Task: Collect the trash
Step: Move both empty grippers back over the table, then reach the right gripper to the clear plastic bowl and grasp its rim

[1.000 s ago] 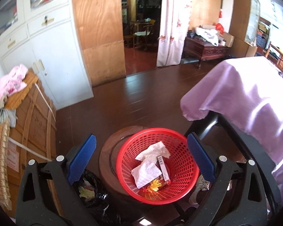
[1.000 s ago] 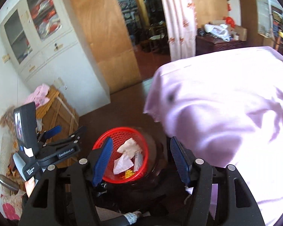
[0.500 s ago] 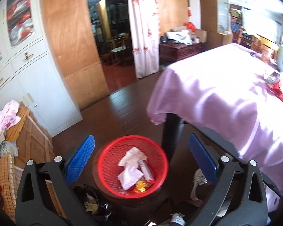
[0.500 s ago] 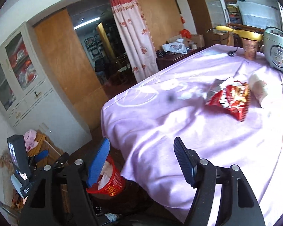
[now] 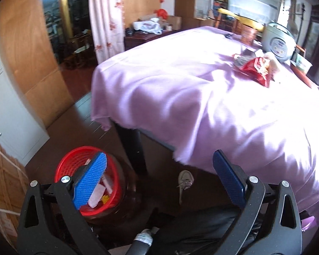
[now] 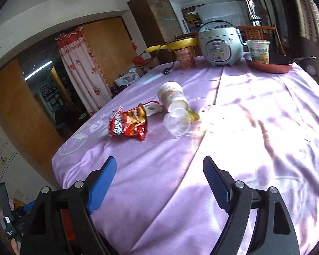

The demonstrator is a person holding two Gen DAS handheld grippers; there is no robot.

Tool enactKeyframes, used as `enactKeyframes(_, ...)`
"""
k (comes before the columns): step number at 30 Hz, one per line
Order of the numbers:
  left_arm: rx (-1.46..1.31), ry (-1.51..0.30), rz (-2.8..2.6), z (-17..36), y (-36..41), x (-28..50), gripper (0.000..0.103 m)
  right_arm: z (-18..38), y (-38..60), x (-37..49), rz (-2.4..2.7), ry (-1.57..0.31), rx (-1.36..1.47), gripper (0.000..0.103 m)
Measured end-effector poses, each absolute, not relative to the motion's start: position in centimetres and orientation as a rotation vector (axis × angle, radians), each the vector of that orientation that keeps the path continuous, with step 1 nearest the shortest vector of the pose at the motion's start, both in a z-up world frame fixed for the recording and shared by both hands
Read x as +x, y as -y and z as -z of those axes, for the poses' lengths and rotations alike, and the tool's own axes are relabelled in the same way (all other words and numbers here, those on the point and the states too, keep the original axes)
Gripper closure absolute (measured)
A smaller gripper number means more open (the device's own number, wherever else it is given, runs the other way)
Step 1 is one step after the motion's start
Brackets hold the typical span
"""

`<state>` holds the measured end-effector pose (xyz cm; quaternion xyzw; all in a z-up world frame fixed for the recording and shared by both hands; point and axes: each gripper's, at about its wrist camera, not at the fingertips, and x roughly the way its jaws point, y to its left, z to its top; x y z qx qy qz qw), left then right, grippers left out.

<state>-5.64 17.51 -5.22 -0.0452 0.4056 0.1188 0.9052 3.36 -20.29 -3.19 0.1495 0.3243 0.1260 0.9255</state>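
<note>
Two grippers show, both with blue-padded jaws spread wide and nothing between them. The right gripper point(image 6: 159, 182) hangs over the near edge of a table draped in a lilac cloth point(image 6: 234, 148); its jaws have just been opening, and only bare cloth lies in the gap. Beyond it, well apart from the pads, the trash sits toward the middle of the table: a red snack bag point(image 6: 128, 124), crumpled and lying flat, with a small white wrapper point(image 6: 152, 108) just behind it. To the right of the bag a paper cup point(image 6: 172, 95) lies on its side, and a clear plastic cup point(image 6: 177, 123), also tipped over, touches its mouth, with some yellowish crumbs beside the two. At the far edge stand a rice cooker point(image 6: 221, 46), an upright noodle cup point(image 6: 185, 58), and a red pan point(image 6: 270, 64) with a lidded tub point(image 6: 257, 51) standing in it. The left gripper point(image 5: 159, 174) points down at the dark floor beside the table's black leg point(image 5: 134, 146). Its left pad overlaps a red basket point(image 5: 68, 161) on the floor, which already holds white papers and a yellow scrap. A shoe point(image 5: 186, 180) lies on the floor between the pads. In that view the snack bag lies far across the cloth, near the cooker.
</note>
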Motion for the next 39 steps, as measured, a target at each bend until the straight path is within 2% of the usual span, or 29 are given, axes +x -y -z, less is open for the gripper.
enactKeyframes(10,0.03,-0.824,-0.113,3.6,-10.8,2.6,0.007,3.9,24.5,7.3,-0.216,-0.722,0.331,0.021)
enactKeyframes(15,0.047,-0.83,-0.073,3.1,-9.1,7.5,0.007,2.5,23.3,11.5,-0.271,-0.768,0.315,0.015)
enactKeyframes(21,0.017,-0.877,-0.033,4.0,-7.6,12.2,0.007,1.7,21.0,17.0,-0.315,-0.8,0.28,0.015)
enactKeyframes(26,0.049,-0.904,-0.019,5.2,-5.6,14.4,0.007,1.7,23.0,18.2,-0.263,-0.726,0.284,0.015)
enactKeyframes(31,0.054,-0.915,-0.009,5.5,-4.7,16.6,0.007,3.6,25.4,19.1,-0.236,-0.781,0.361,0.015)
enactKeyframes(39,-0.022,-0.996,-0.014,7.5,-5.7,18.4,0.007,5.0,24.6,19.6,-0.205,-0.831,0.32,0.015)
